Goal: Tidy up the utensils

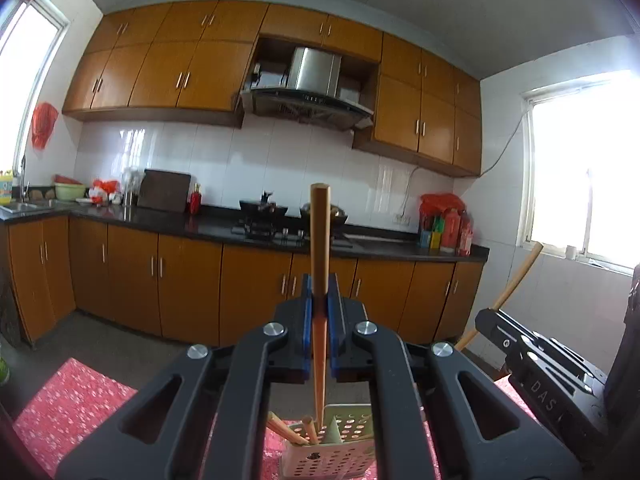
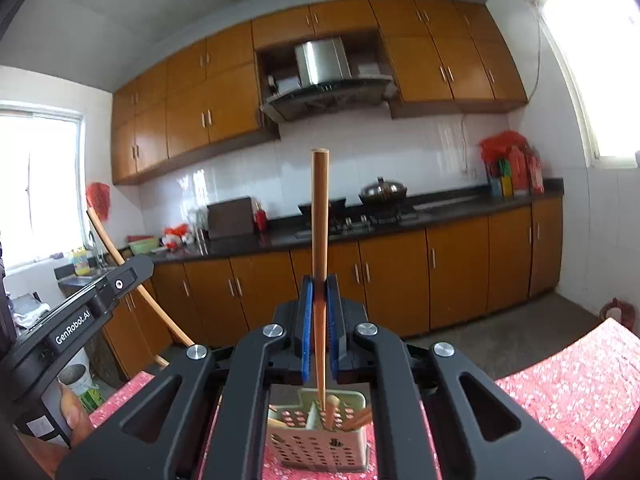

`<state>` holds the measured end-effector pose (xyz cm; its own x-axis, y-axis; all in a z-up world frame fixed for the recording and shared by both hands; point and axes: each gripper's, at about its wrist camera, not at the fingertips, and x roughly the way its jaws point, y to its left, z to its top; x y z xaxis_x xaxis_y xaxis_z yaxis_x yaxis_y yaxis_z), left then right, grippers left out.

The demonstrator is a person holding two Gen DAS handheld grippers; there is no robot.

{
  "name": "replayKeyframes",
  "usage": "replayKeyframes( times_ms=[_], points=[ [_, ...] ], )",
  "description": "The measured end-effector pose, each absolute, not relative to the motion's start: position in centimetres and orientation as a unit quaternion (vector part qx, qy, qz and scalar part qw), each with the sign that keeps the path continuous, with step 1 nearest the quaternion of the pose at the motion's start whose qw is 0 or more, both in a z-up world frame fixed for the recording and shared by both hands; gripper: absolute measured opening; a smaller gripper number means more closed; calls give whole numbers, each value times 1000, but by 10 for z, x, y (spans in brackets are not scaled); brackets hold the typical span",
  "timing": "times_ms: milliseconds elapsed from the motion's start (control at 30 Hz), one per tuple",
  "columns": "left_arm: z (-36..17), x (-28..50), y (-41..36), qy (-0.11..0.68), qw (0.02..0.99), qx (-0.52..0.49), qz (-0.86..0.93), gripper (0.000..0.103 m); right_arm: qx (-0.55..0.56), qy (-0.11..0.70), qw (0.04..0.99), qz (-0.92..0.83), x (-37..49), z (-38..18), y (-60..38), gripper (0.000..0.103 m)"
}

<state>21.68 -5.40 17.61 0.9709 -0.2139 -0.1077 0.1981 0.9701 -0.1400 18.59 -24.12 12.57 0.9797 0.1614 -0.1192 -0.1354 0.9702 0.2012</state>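
Note:
My left gripper (image 1: 320, 294) is shut on a wooden chopstick (image 1: 320, 240) held upright, its thin tip down inside a pale green perforated utensil holder (image 1: 340, 456). My right gripper (image 2: 319, 292) is shut on another upright wooden chopstick (image 2: 320, 216), tip reaching into the same holder (image 2: 316, 448). Several other chopsticks (image 1: 288, 432) stand in the holder. The right gripper with its chopstick shows at the right of the left wrist view (image 1: 516, 280); the left gripper's body shows at the left of the right wrist view (image 2: 80, 320).
The holder stands on a table with a red flowered cloth (image 1: 68, 404) (image 2: 568, 384). Beyond is a kitchen with orange cabinets (image 1: 180, 280), a dark counter (image 1: 208, 224) and a stove with pans (image 1: 280, 216).

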Motion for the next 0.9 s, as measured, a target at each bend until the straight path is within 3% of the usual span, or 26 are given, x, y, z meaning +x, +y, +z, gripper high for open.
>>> replayKeyframes(
  times_ms=[233, 300, 367, 467, 533, 633, 733, 800, 900],
  points=[
    [152, 251, -51, 112, 986, -81, -98, 8, 99, 114, 985, 80, 199, 106, -243, 8],
    [149, 252, -47, 122, 984, -86, -96, 15, 100, 121, 984, 81, 197, 104, -243, 11],
    [149, 249, -42, 121, 985, -86, -89, 32, 100, 119, 985, 74, 192, 104, -246, 49],
    [153, 235, -31, 114, 986, -85, -88, 41, 104, 106, 987, 65, 180, 108, -254, 53],
    [157, 222, -22, 109, 987, -85, -85, 53, 104, 103, 987, 59, 173, 111, -258, 58],
    [157, 200, -8, 108, 987, -87, -87, 74, 107, 96, 988, 52, 156, 115, -265, 73],
    [148, 172, 5, 111, 987, -77, -86, 93, 97, 87, 990, 46, 134, 113, -266, 98],
    [139, 154, 10, 117, 987, -65, -86, 99, 81, 81, 993, 38, 115, 107, -261, 101],
    [119, 126, 12, 131, 987, -38, -82, 99, 53, 91, 994, 27, 98, 97, -249, 101]
  ],
)
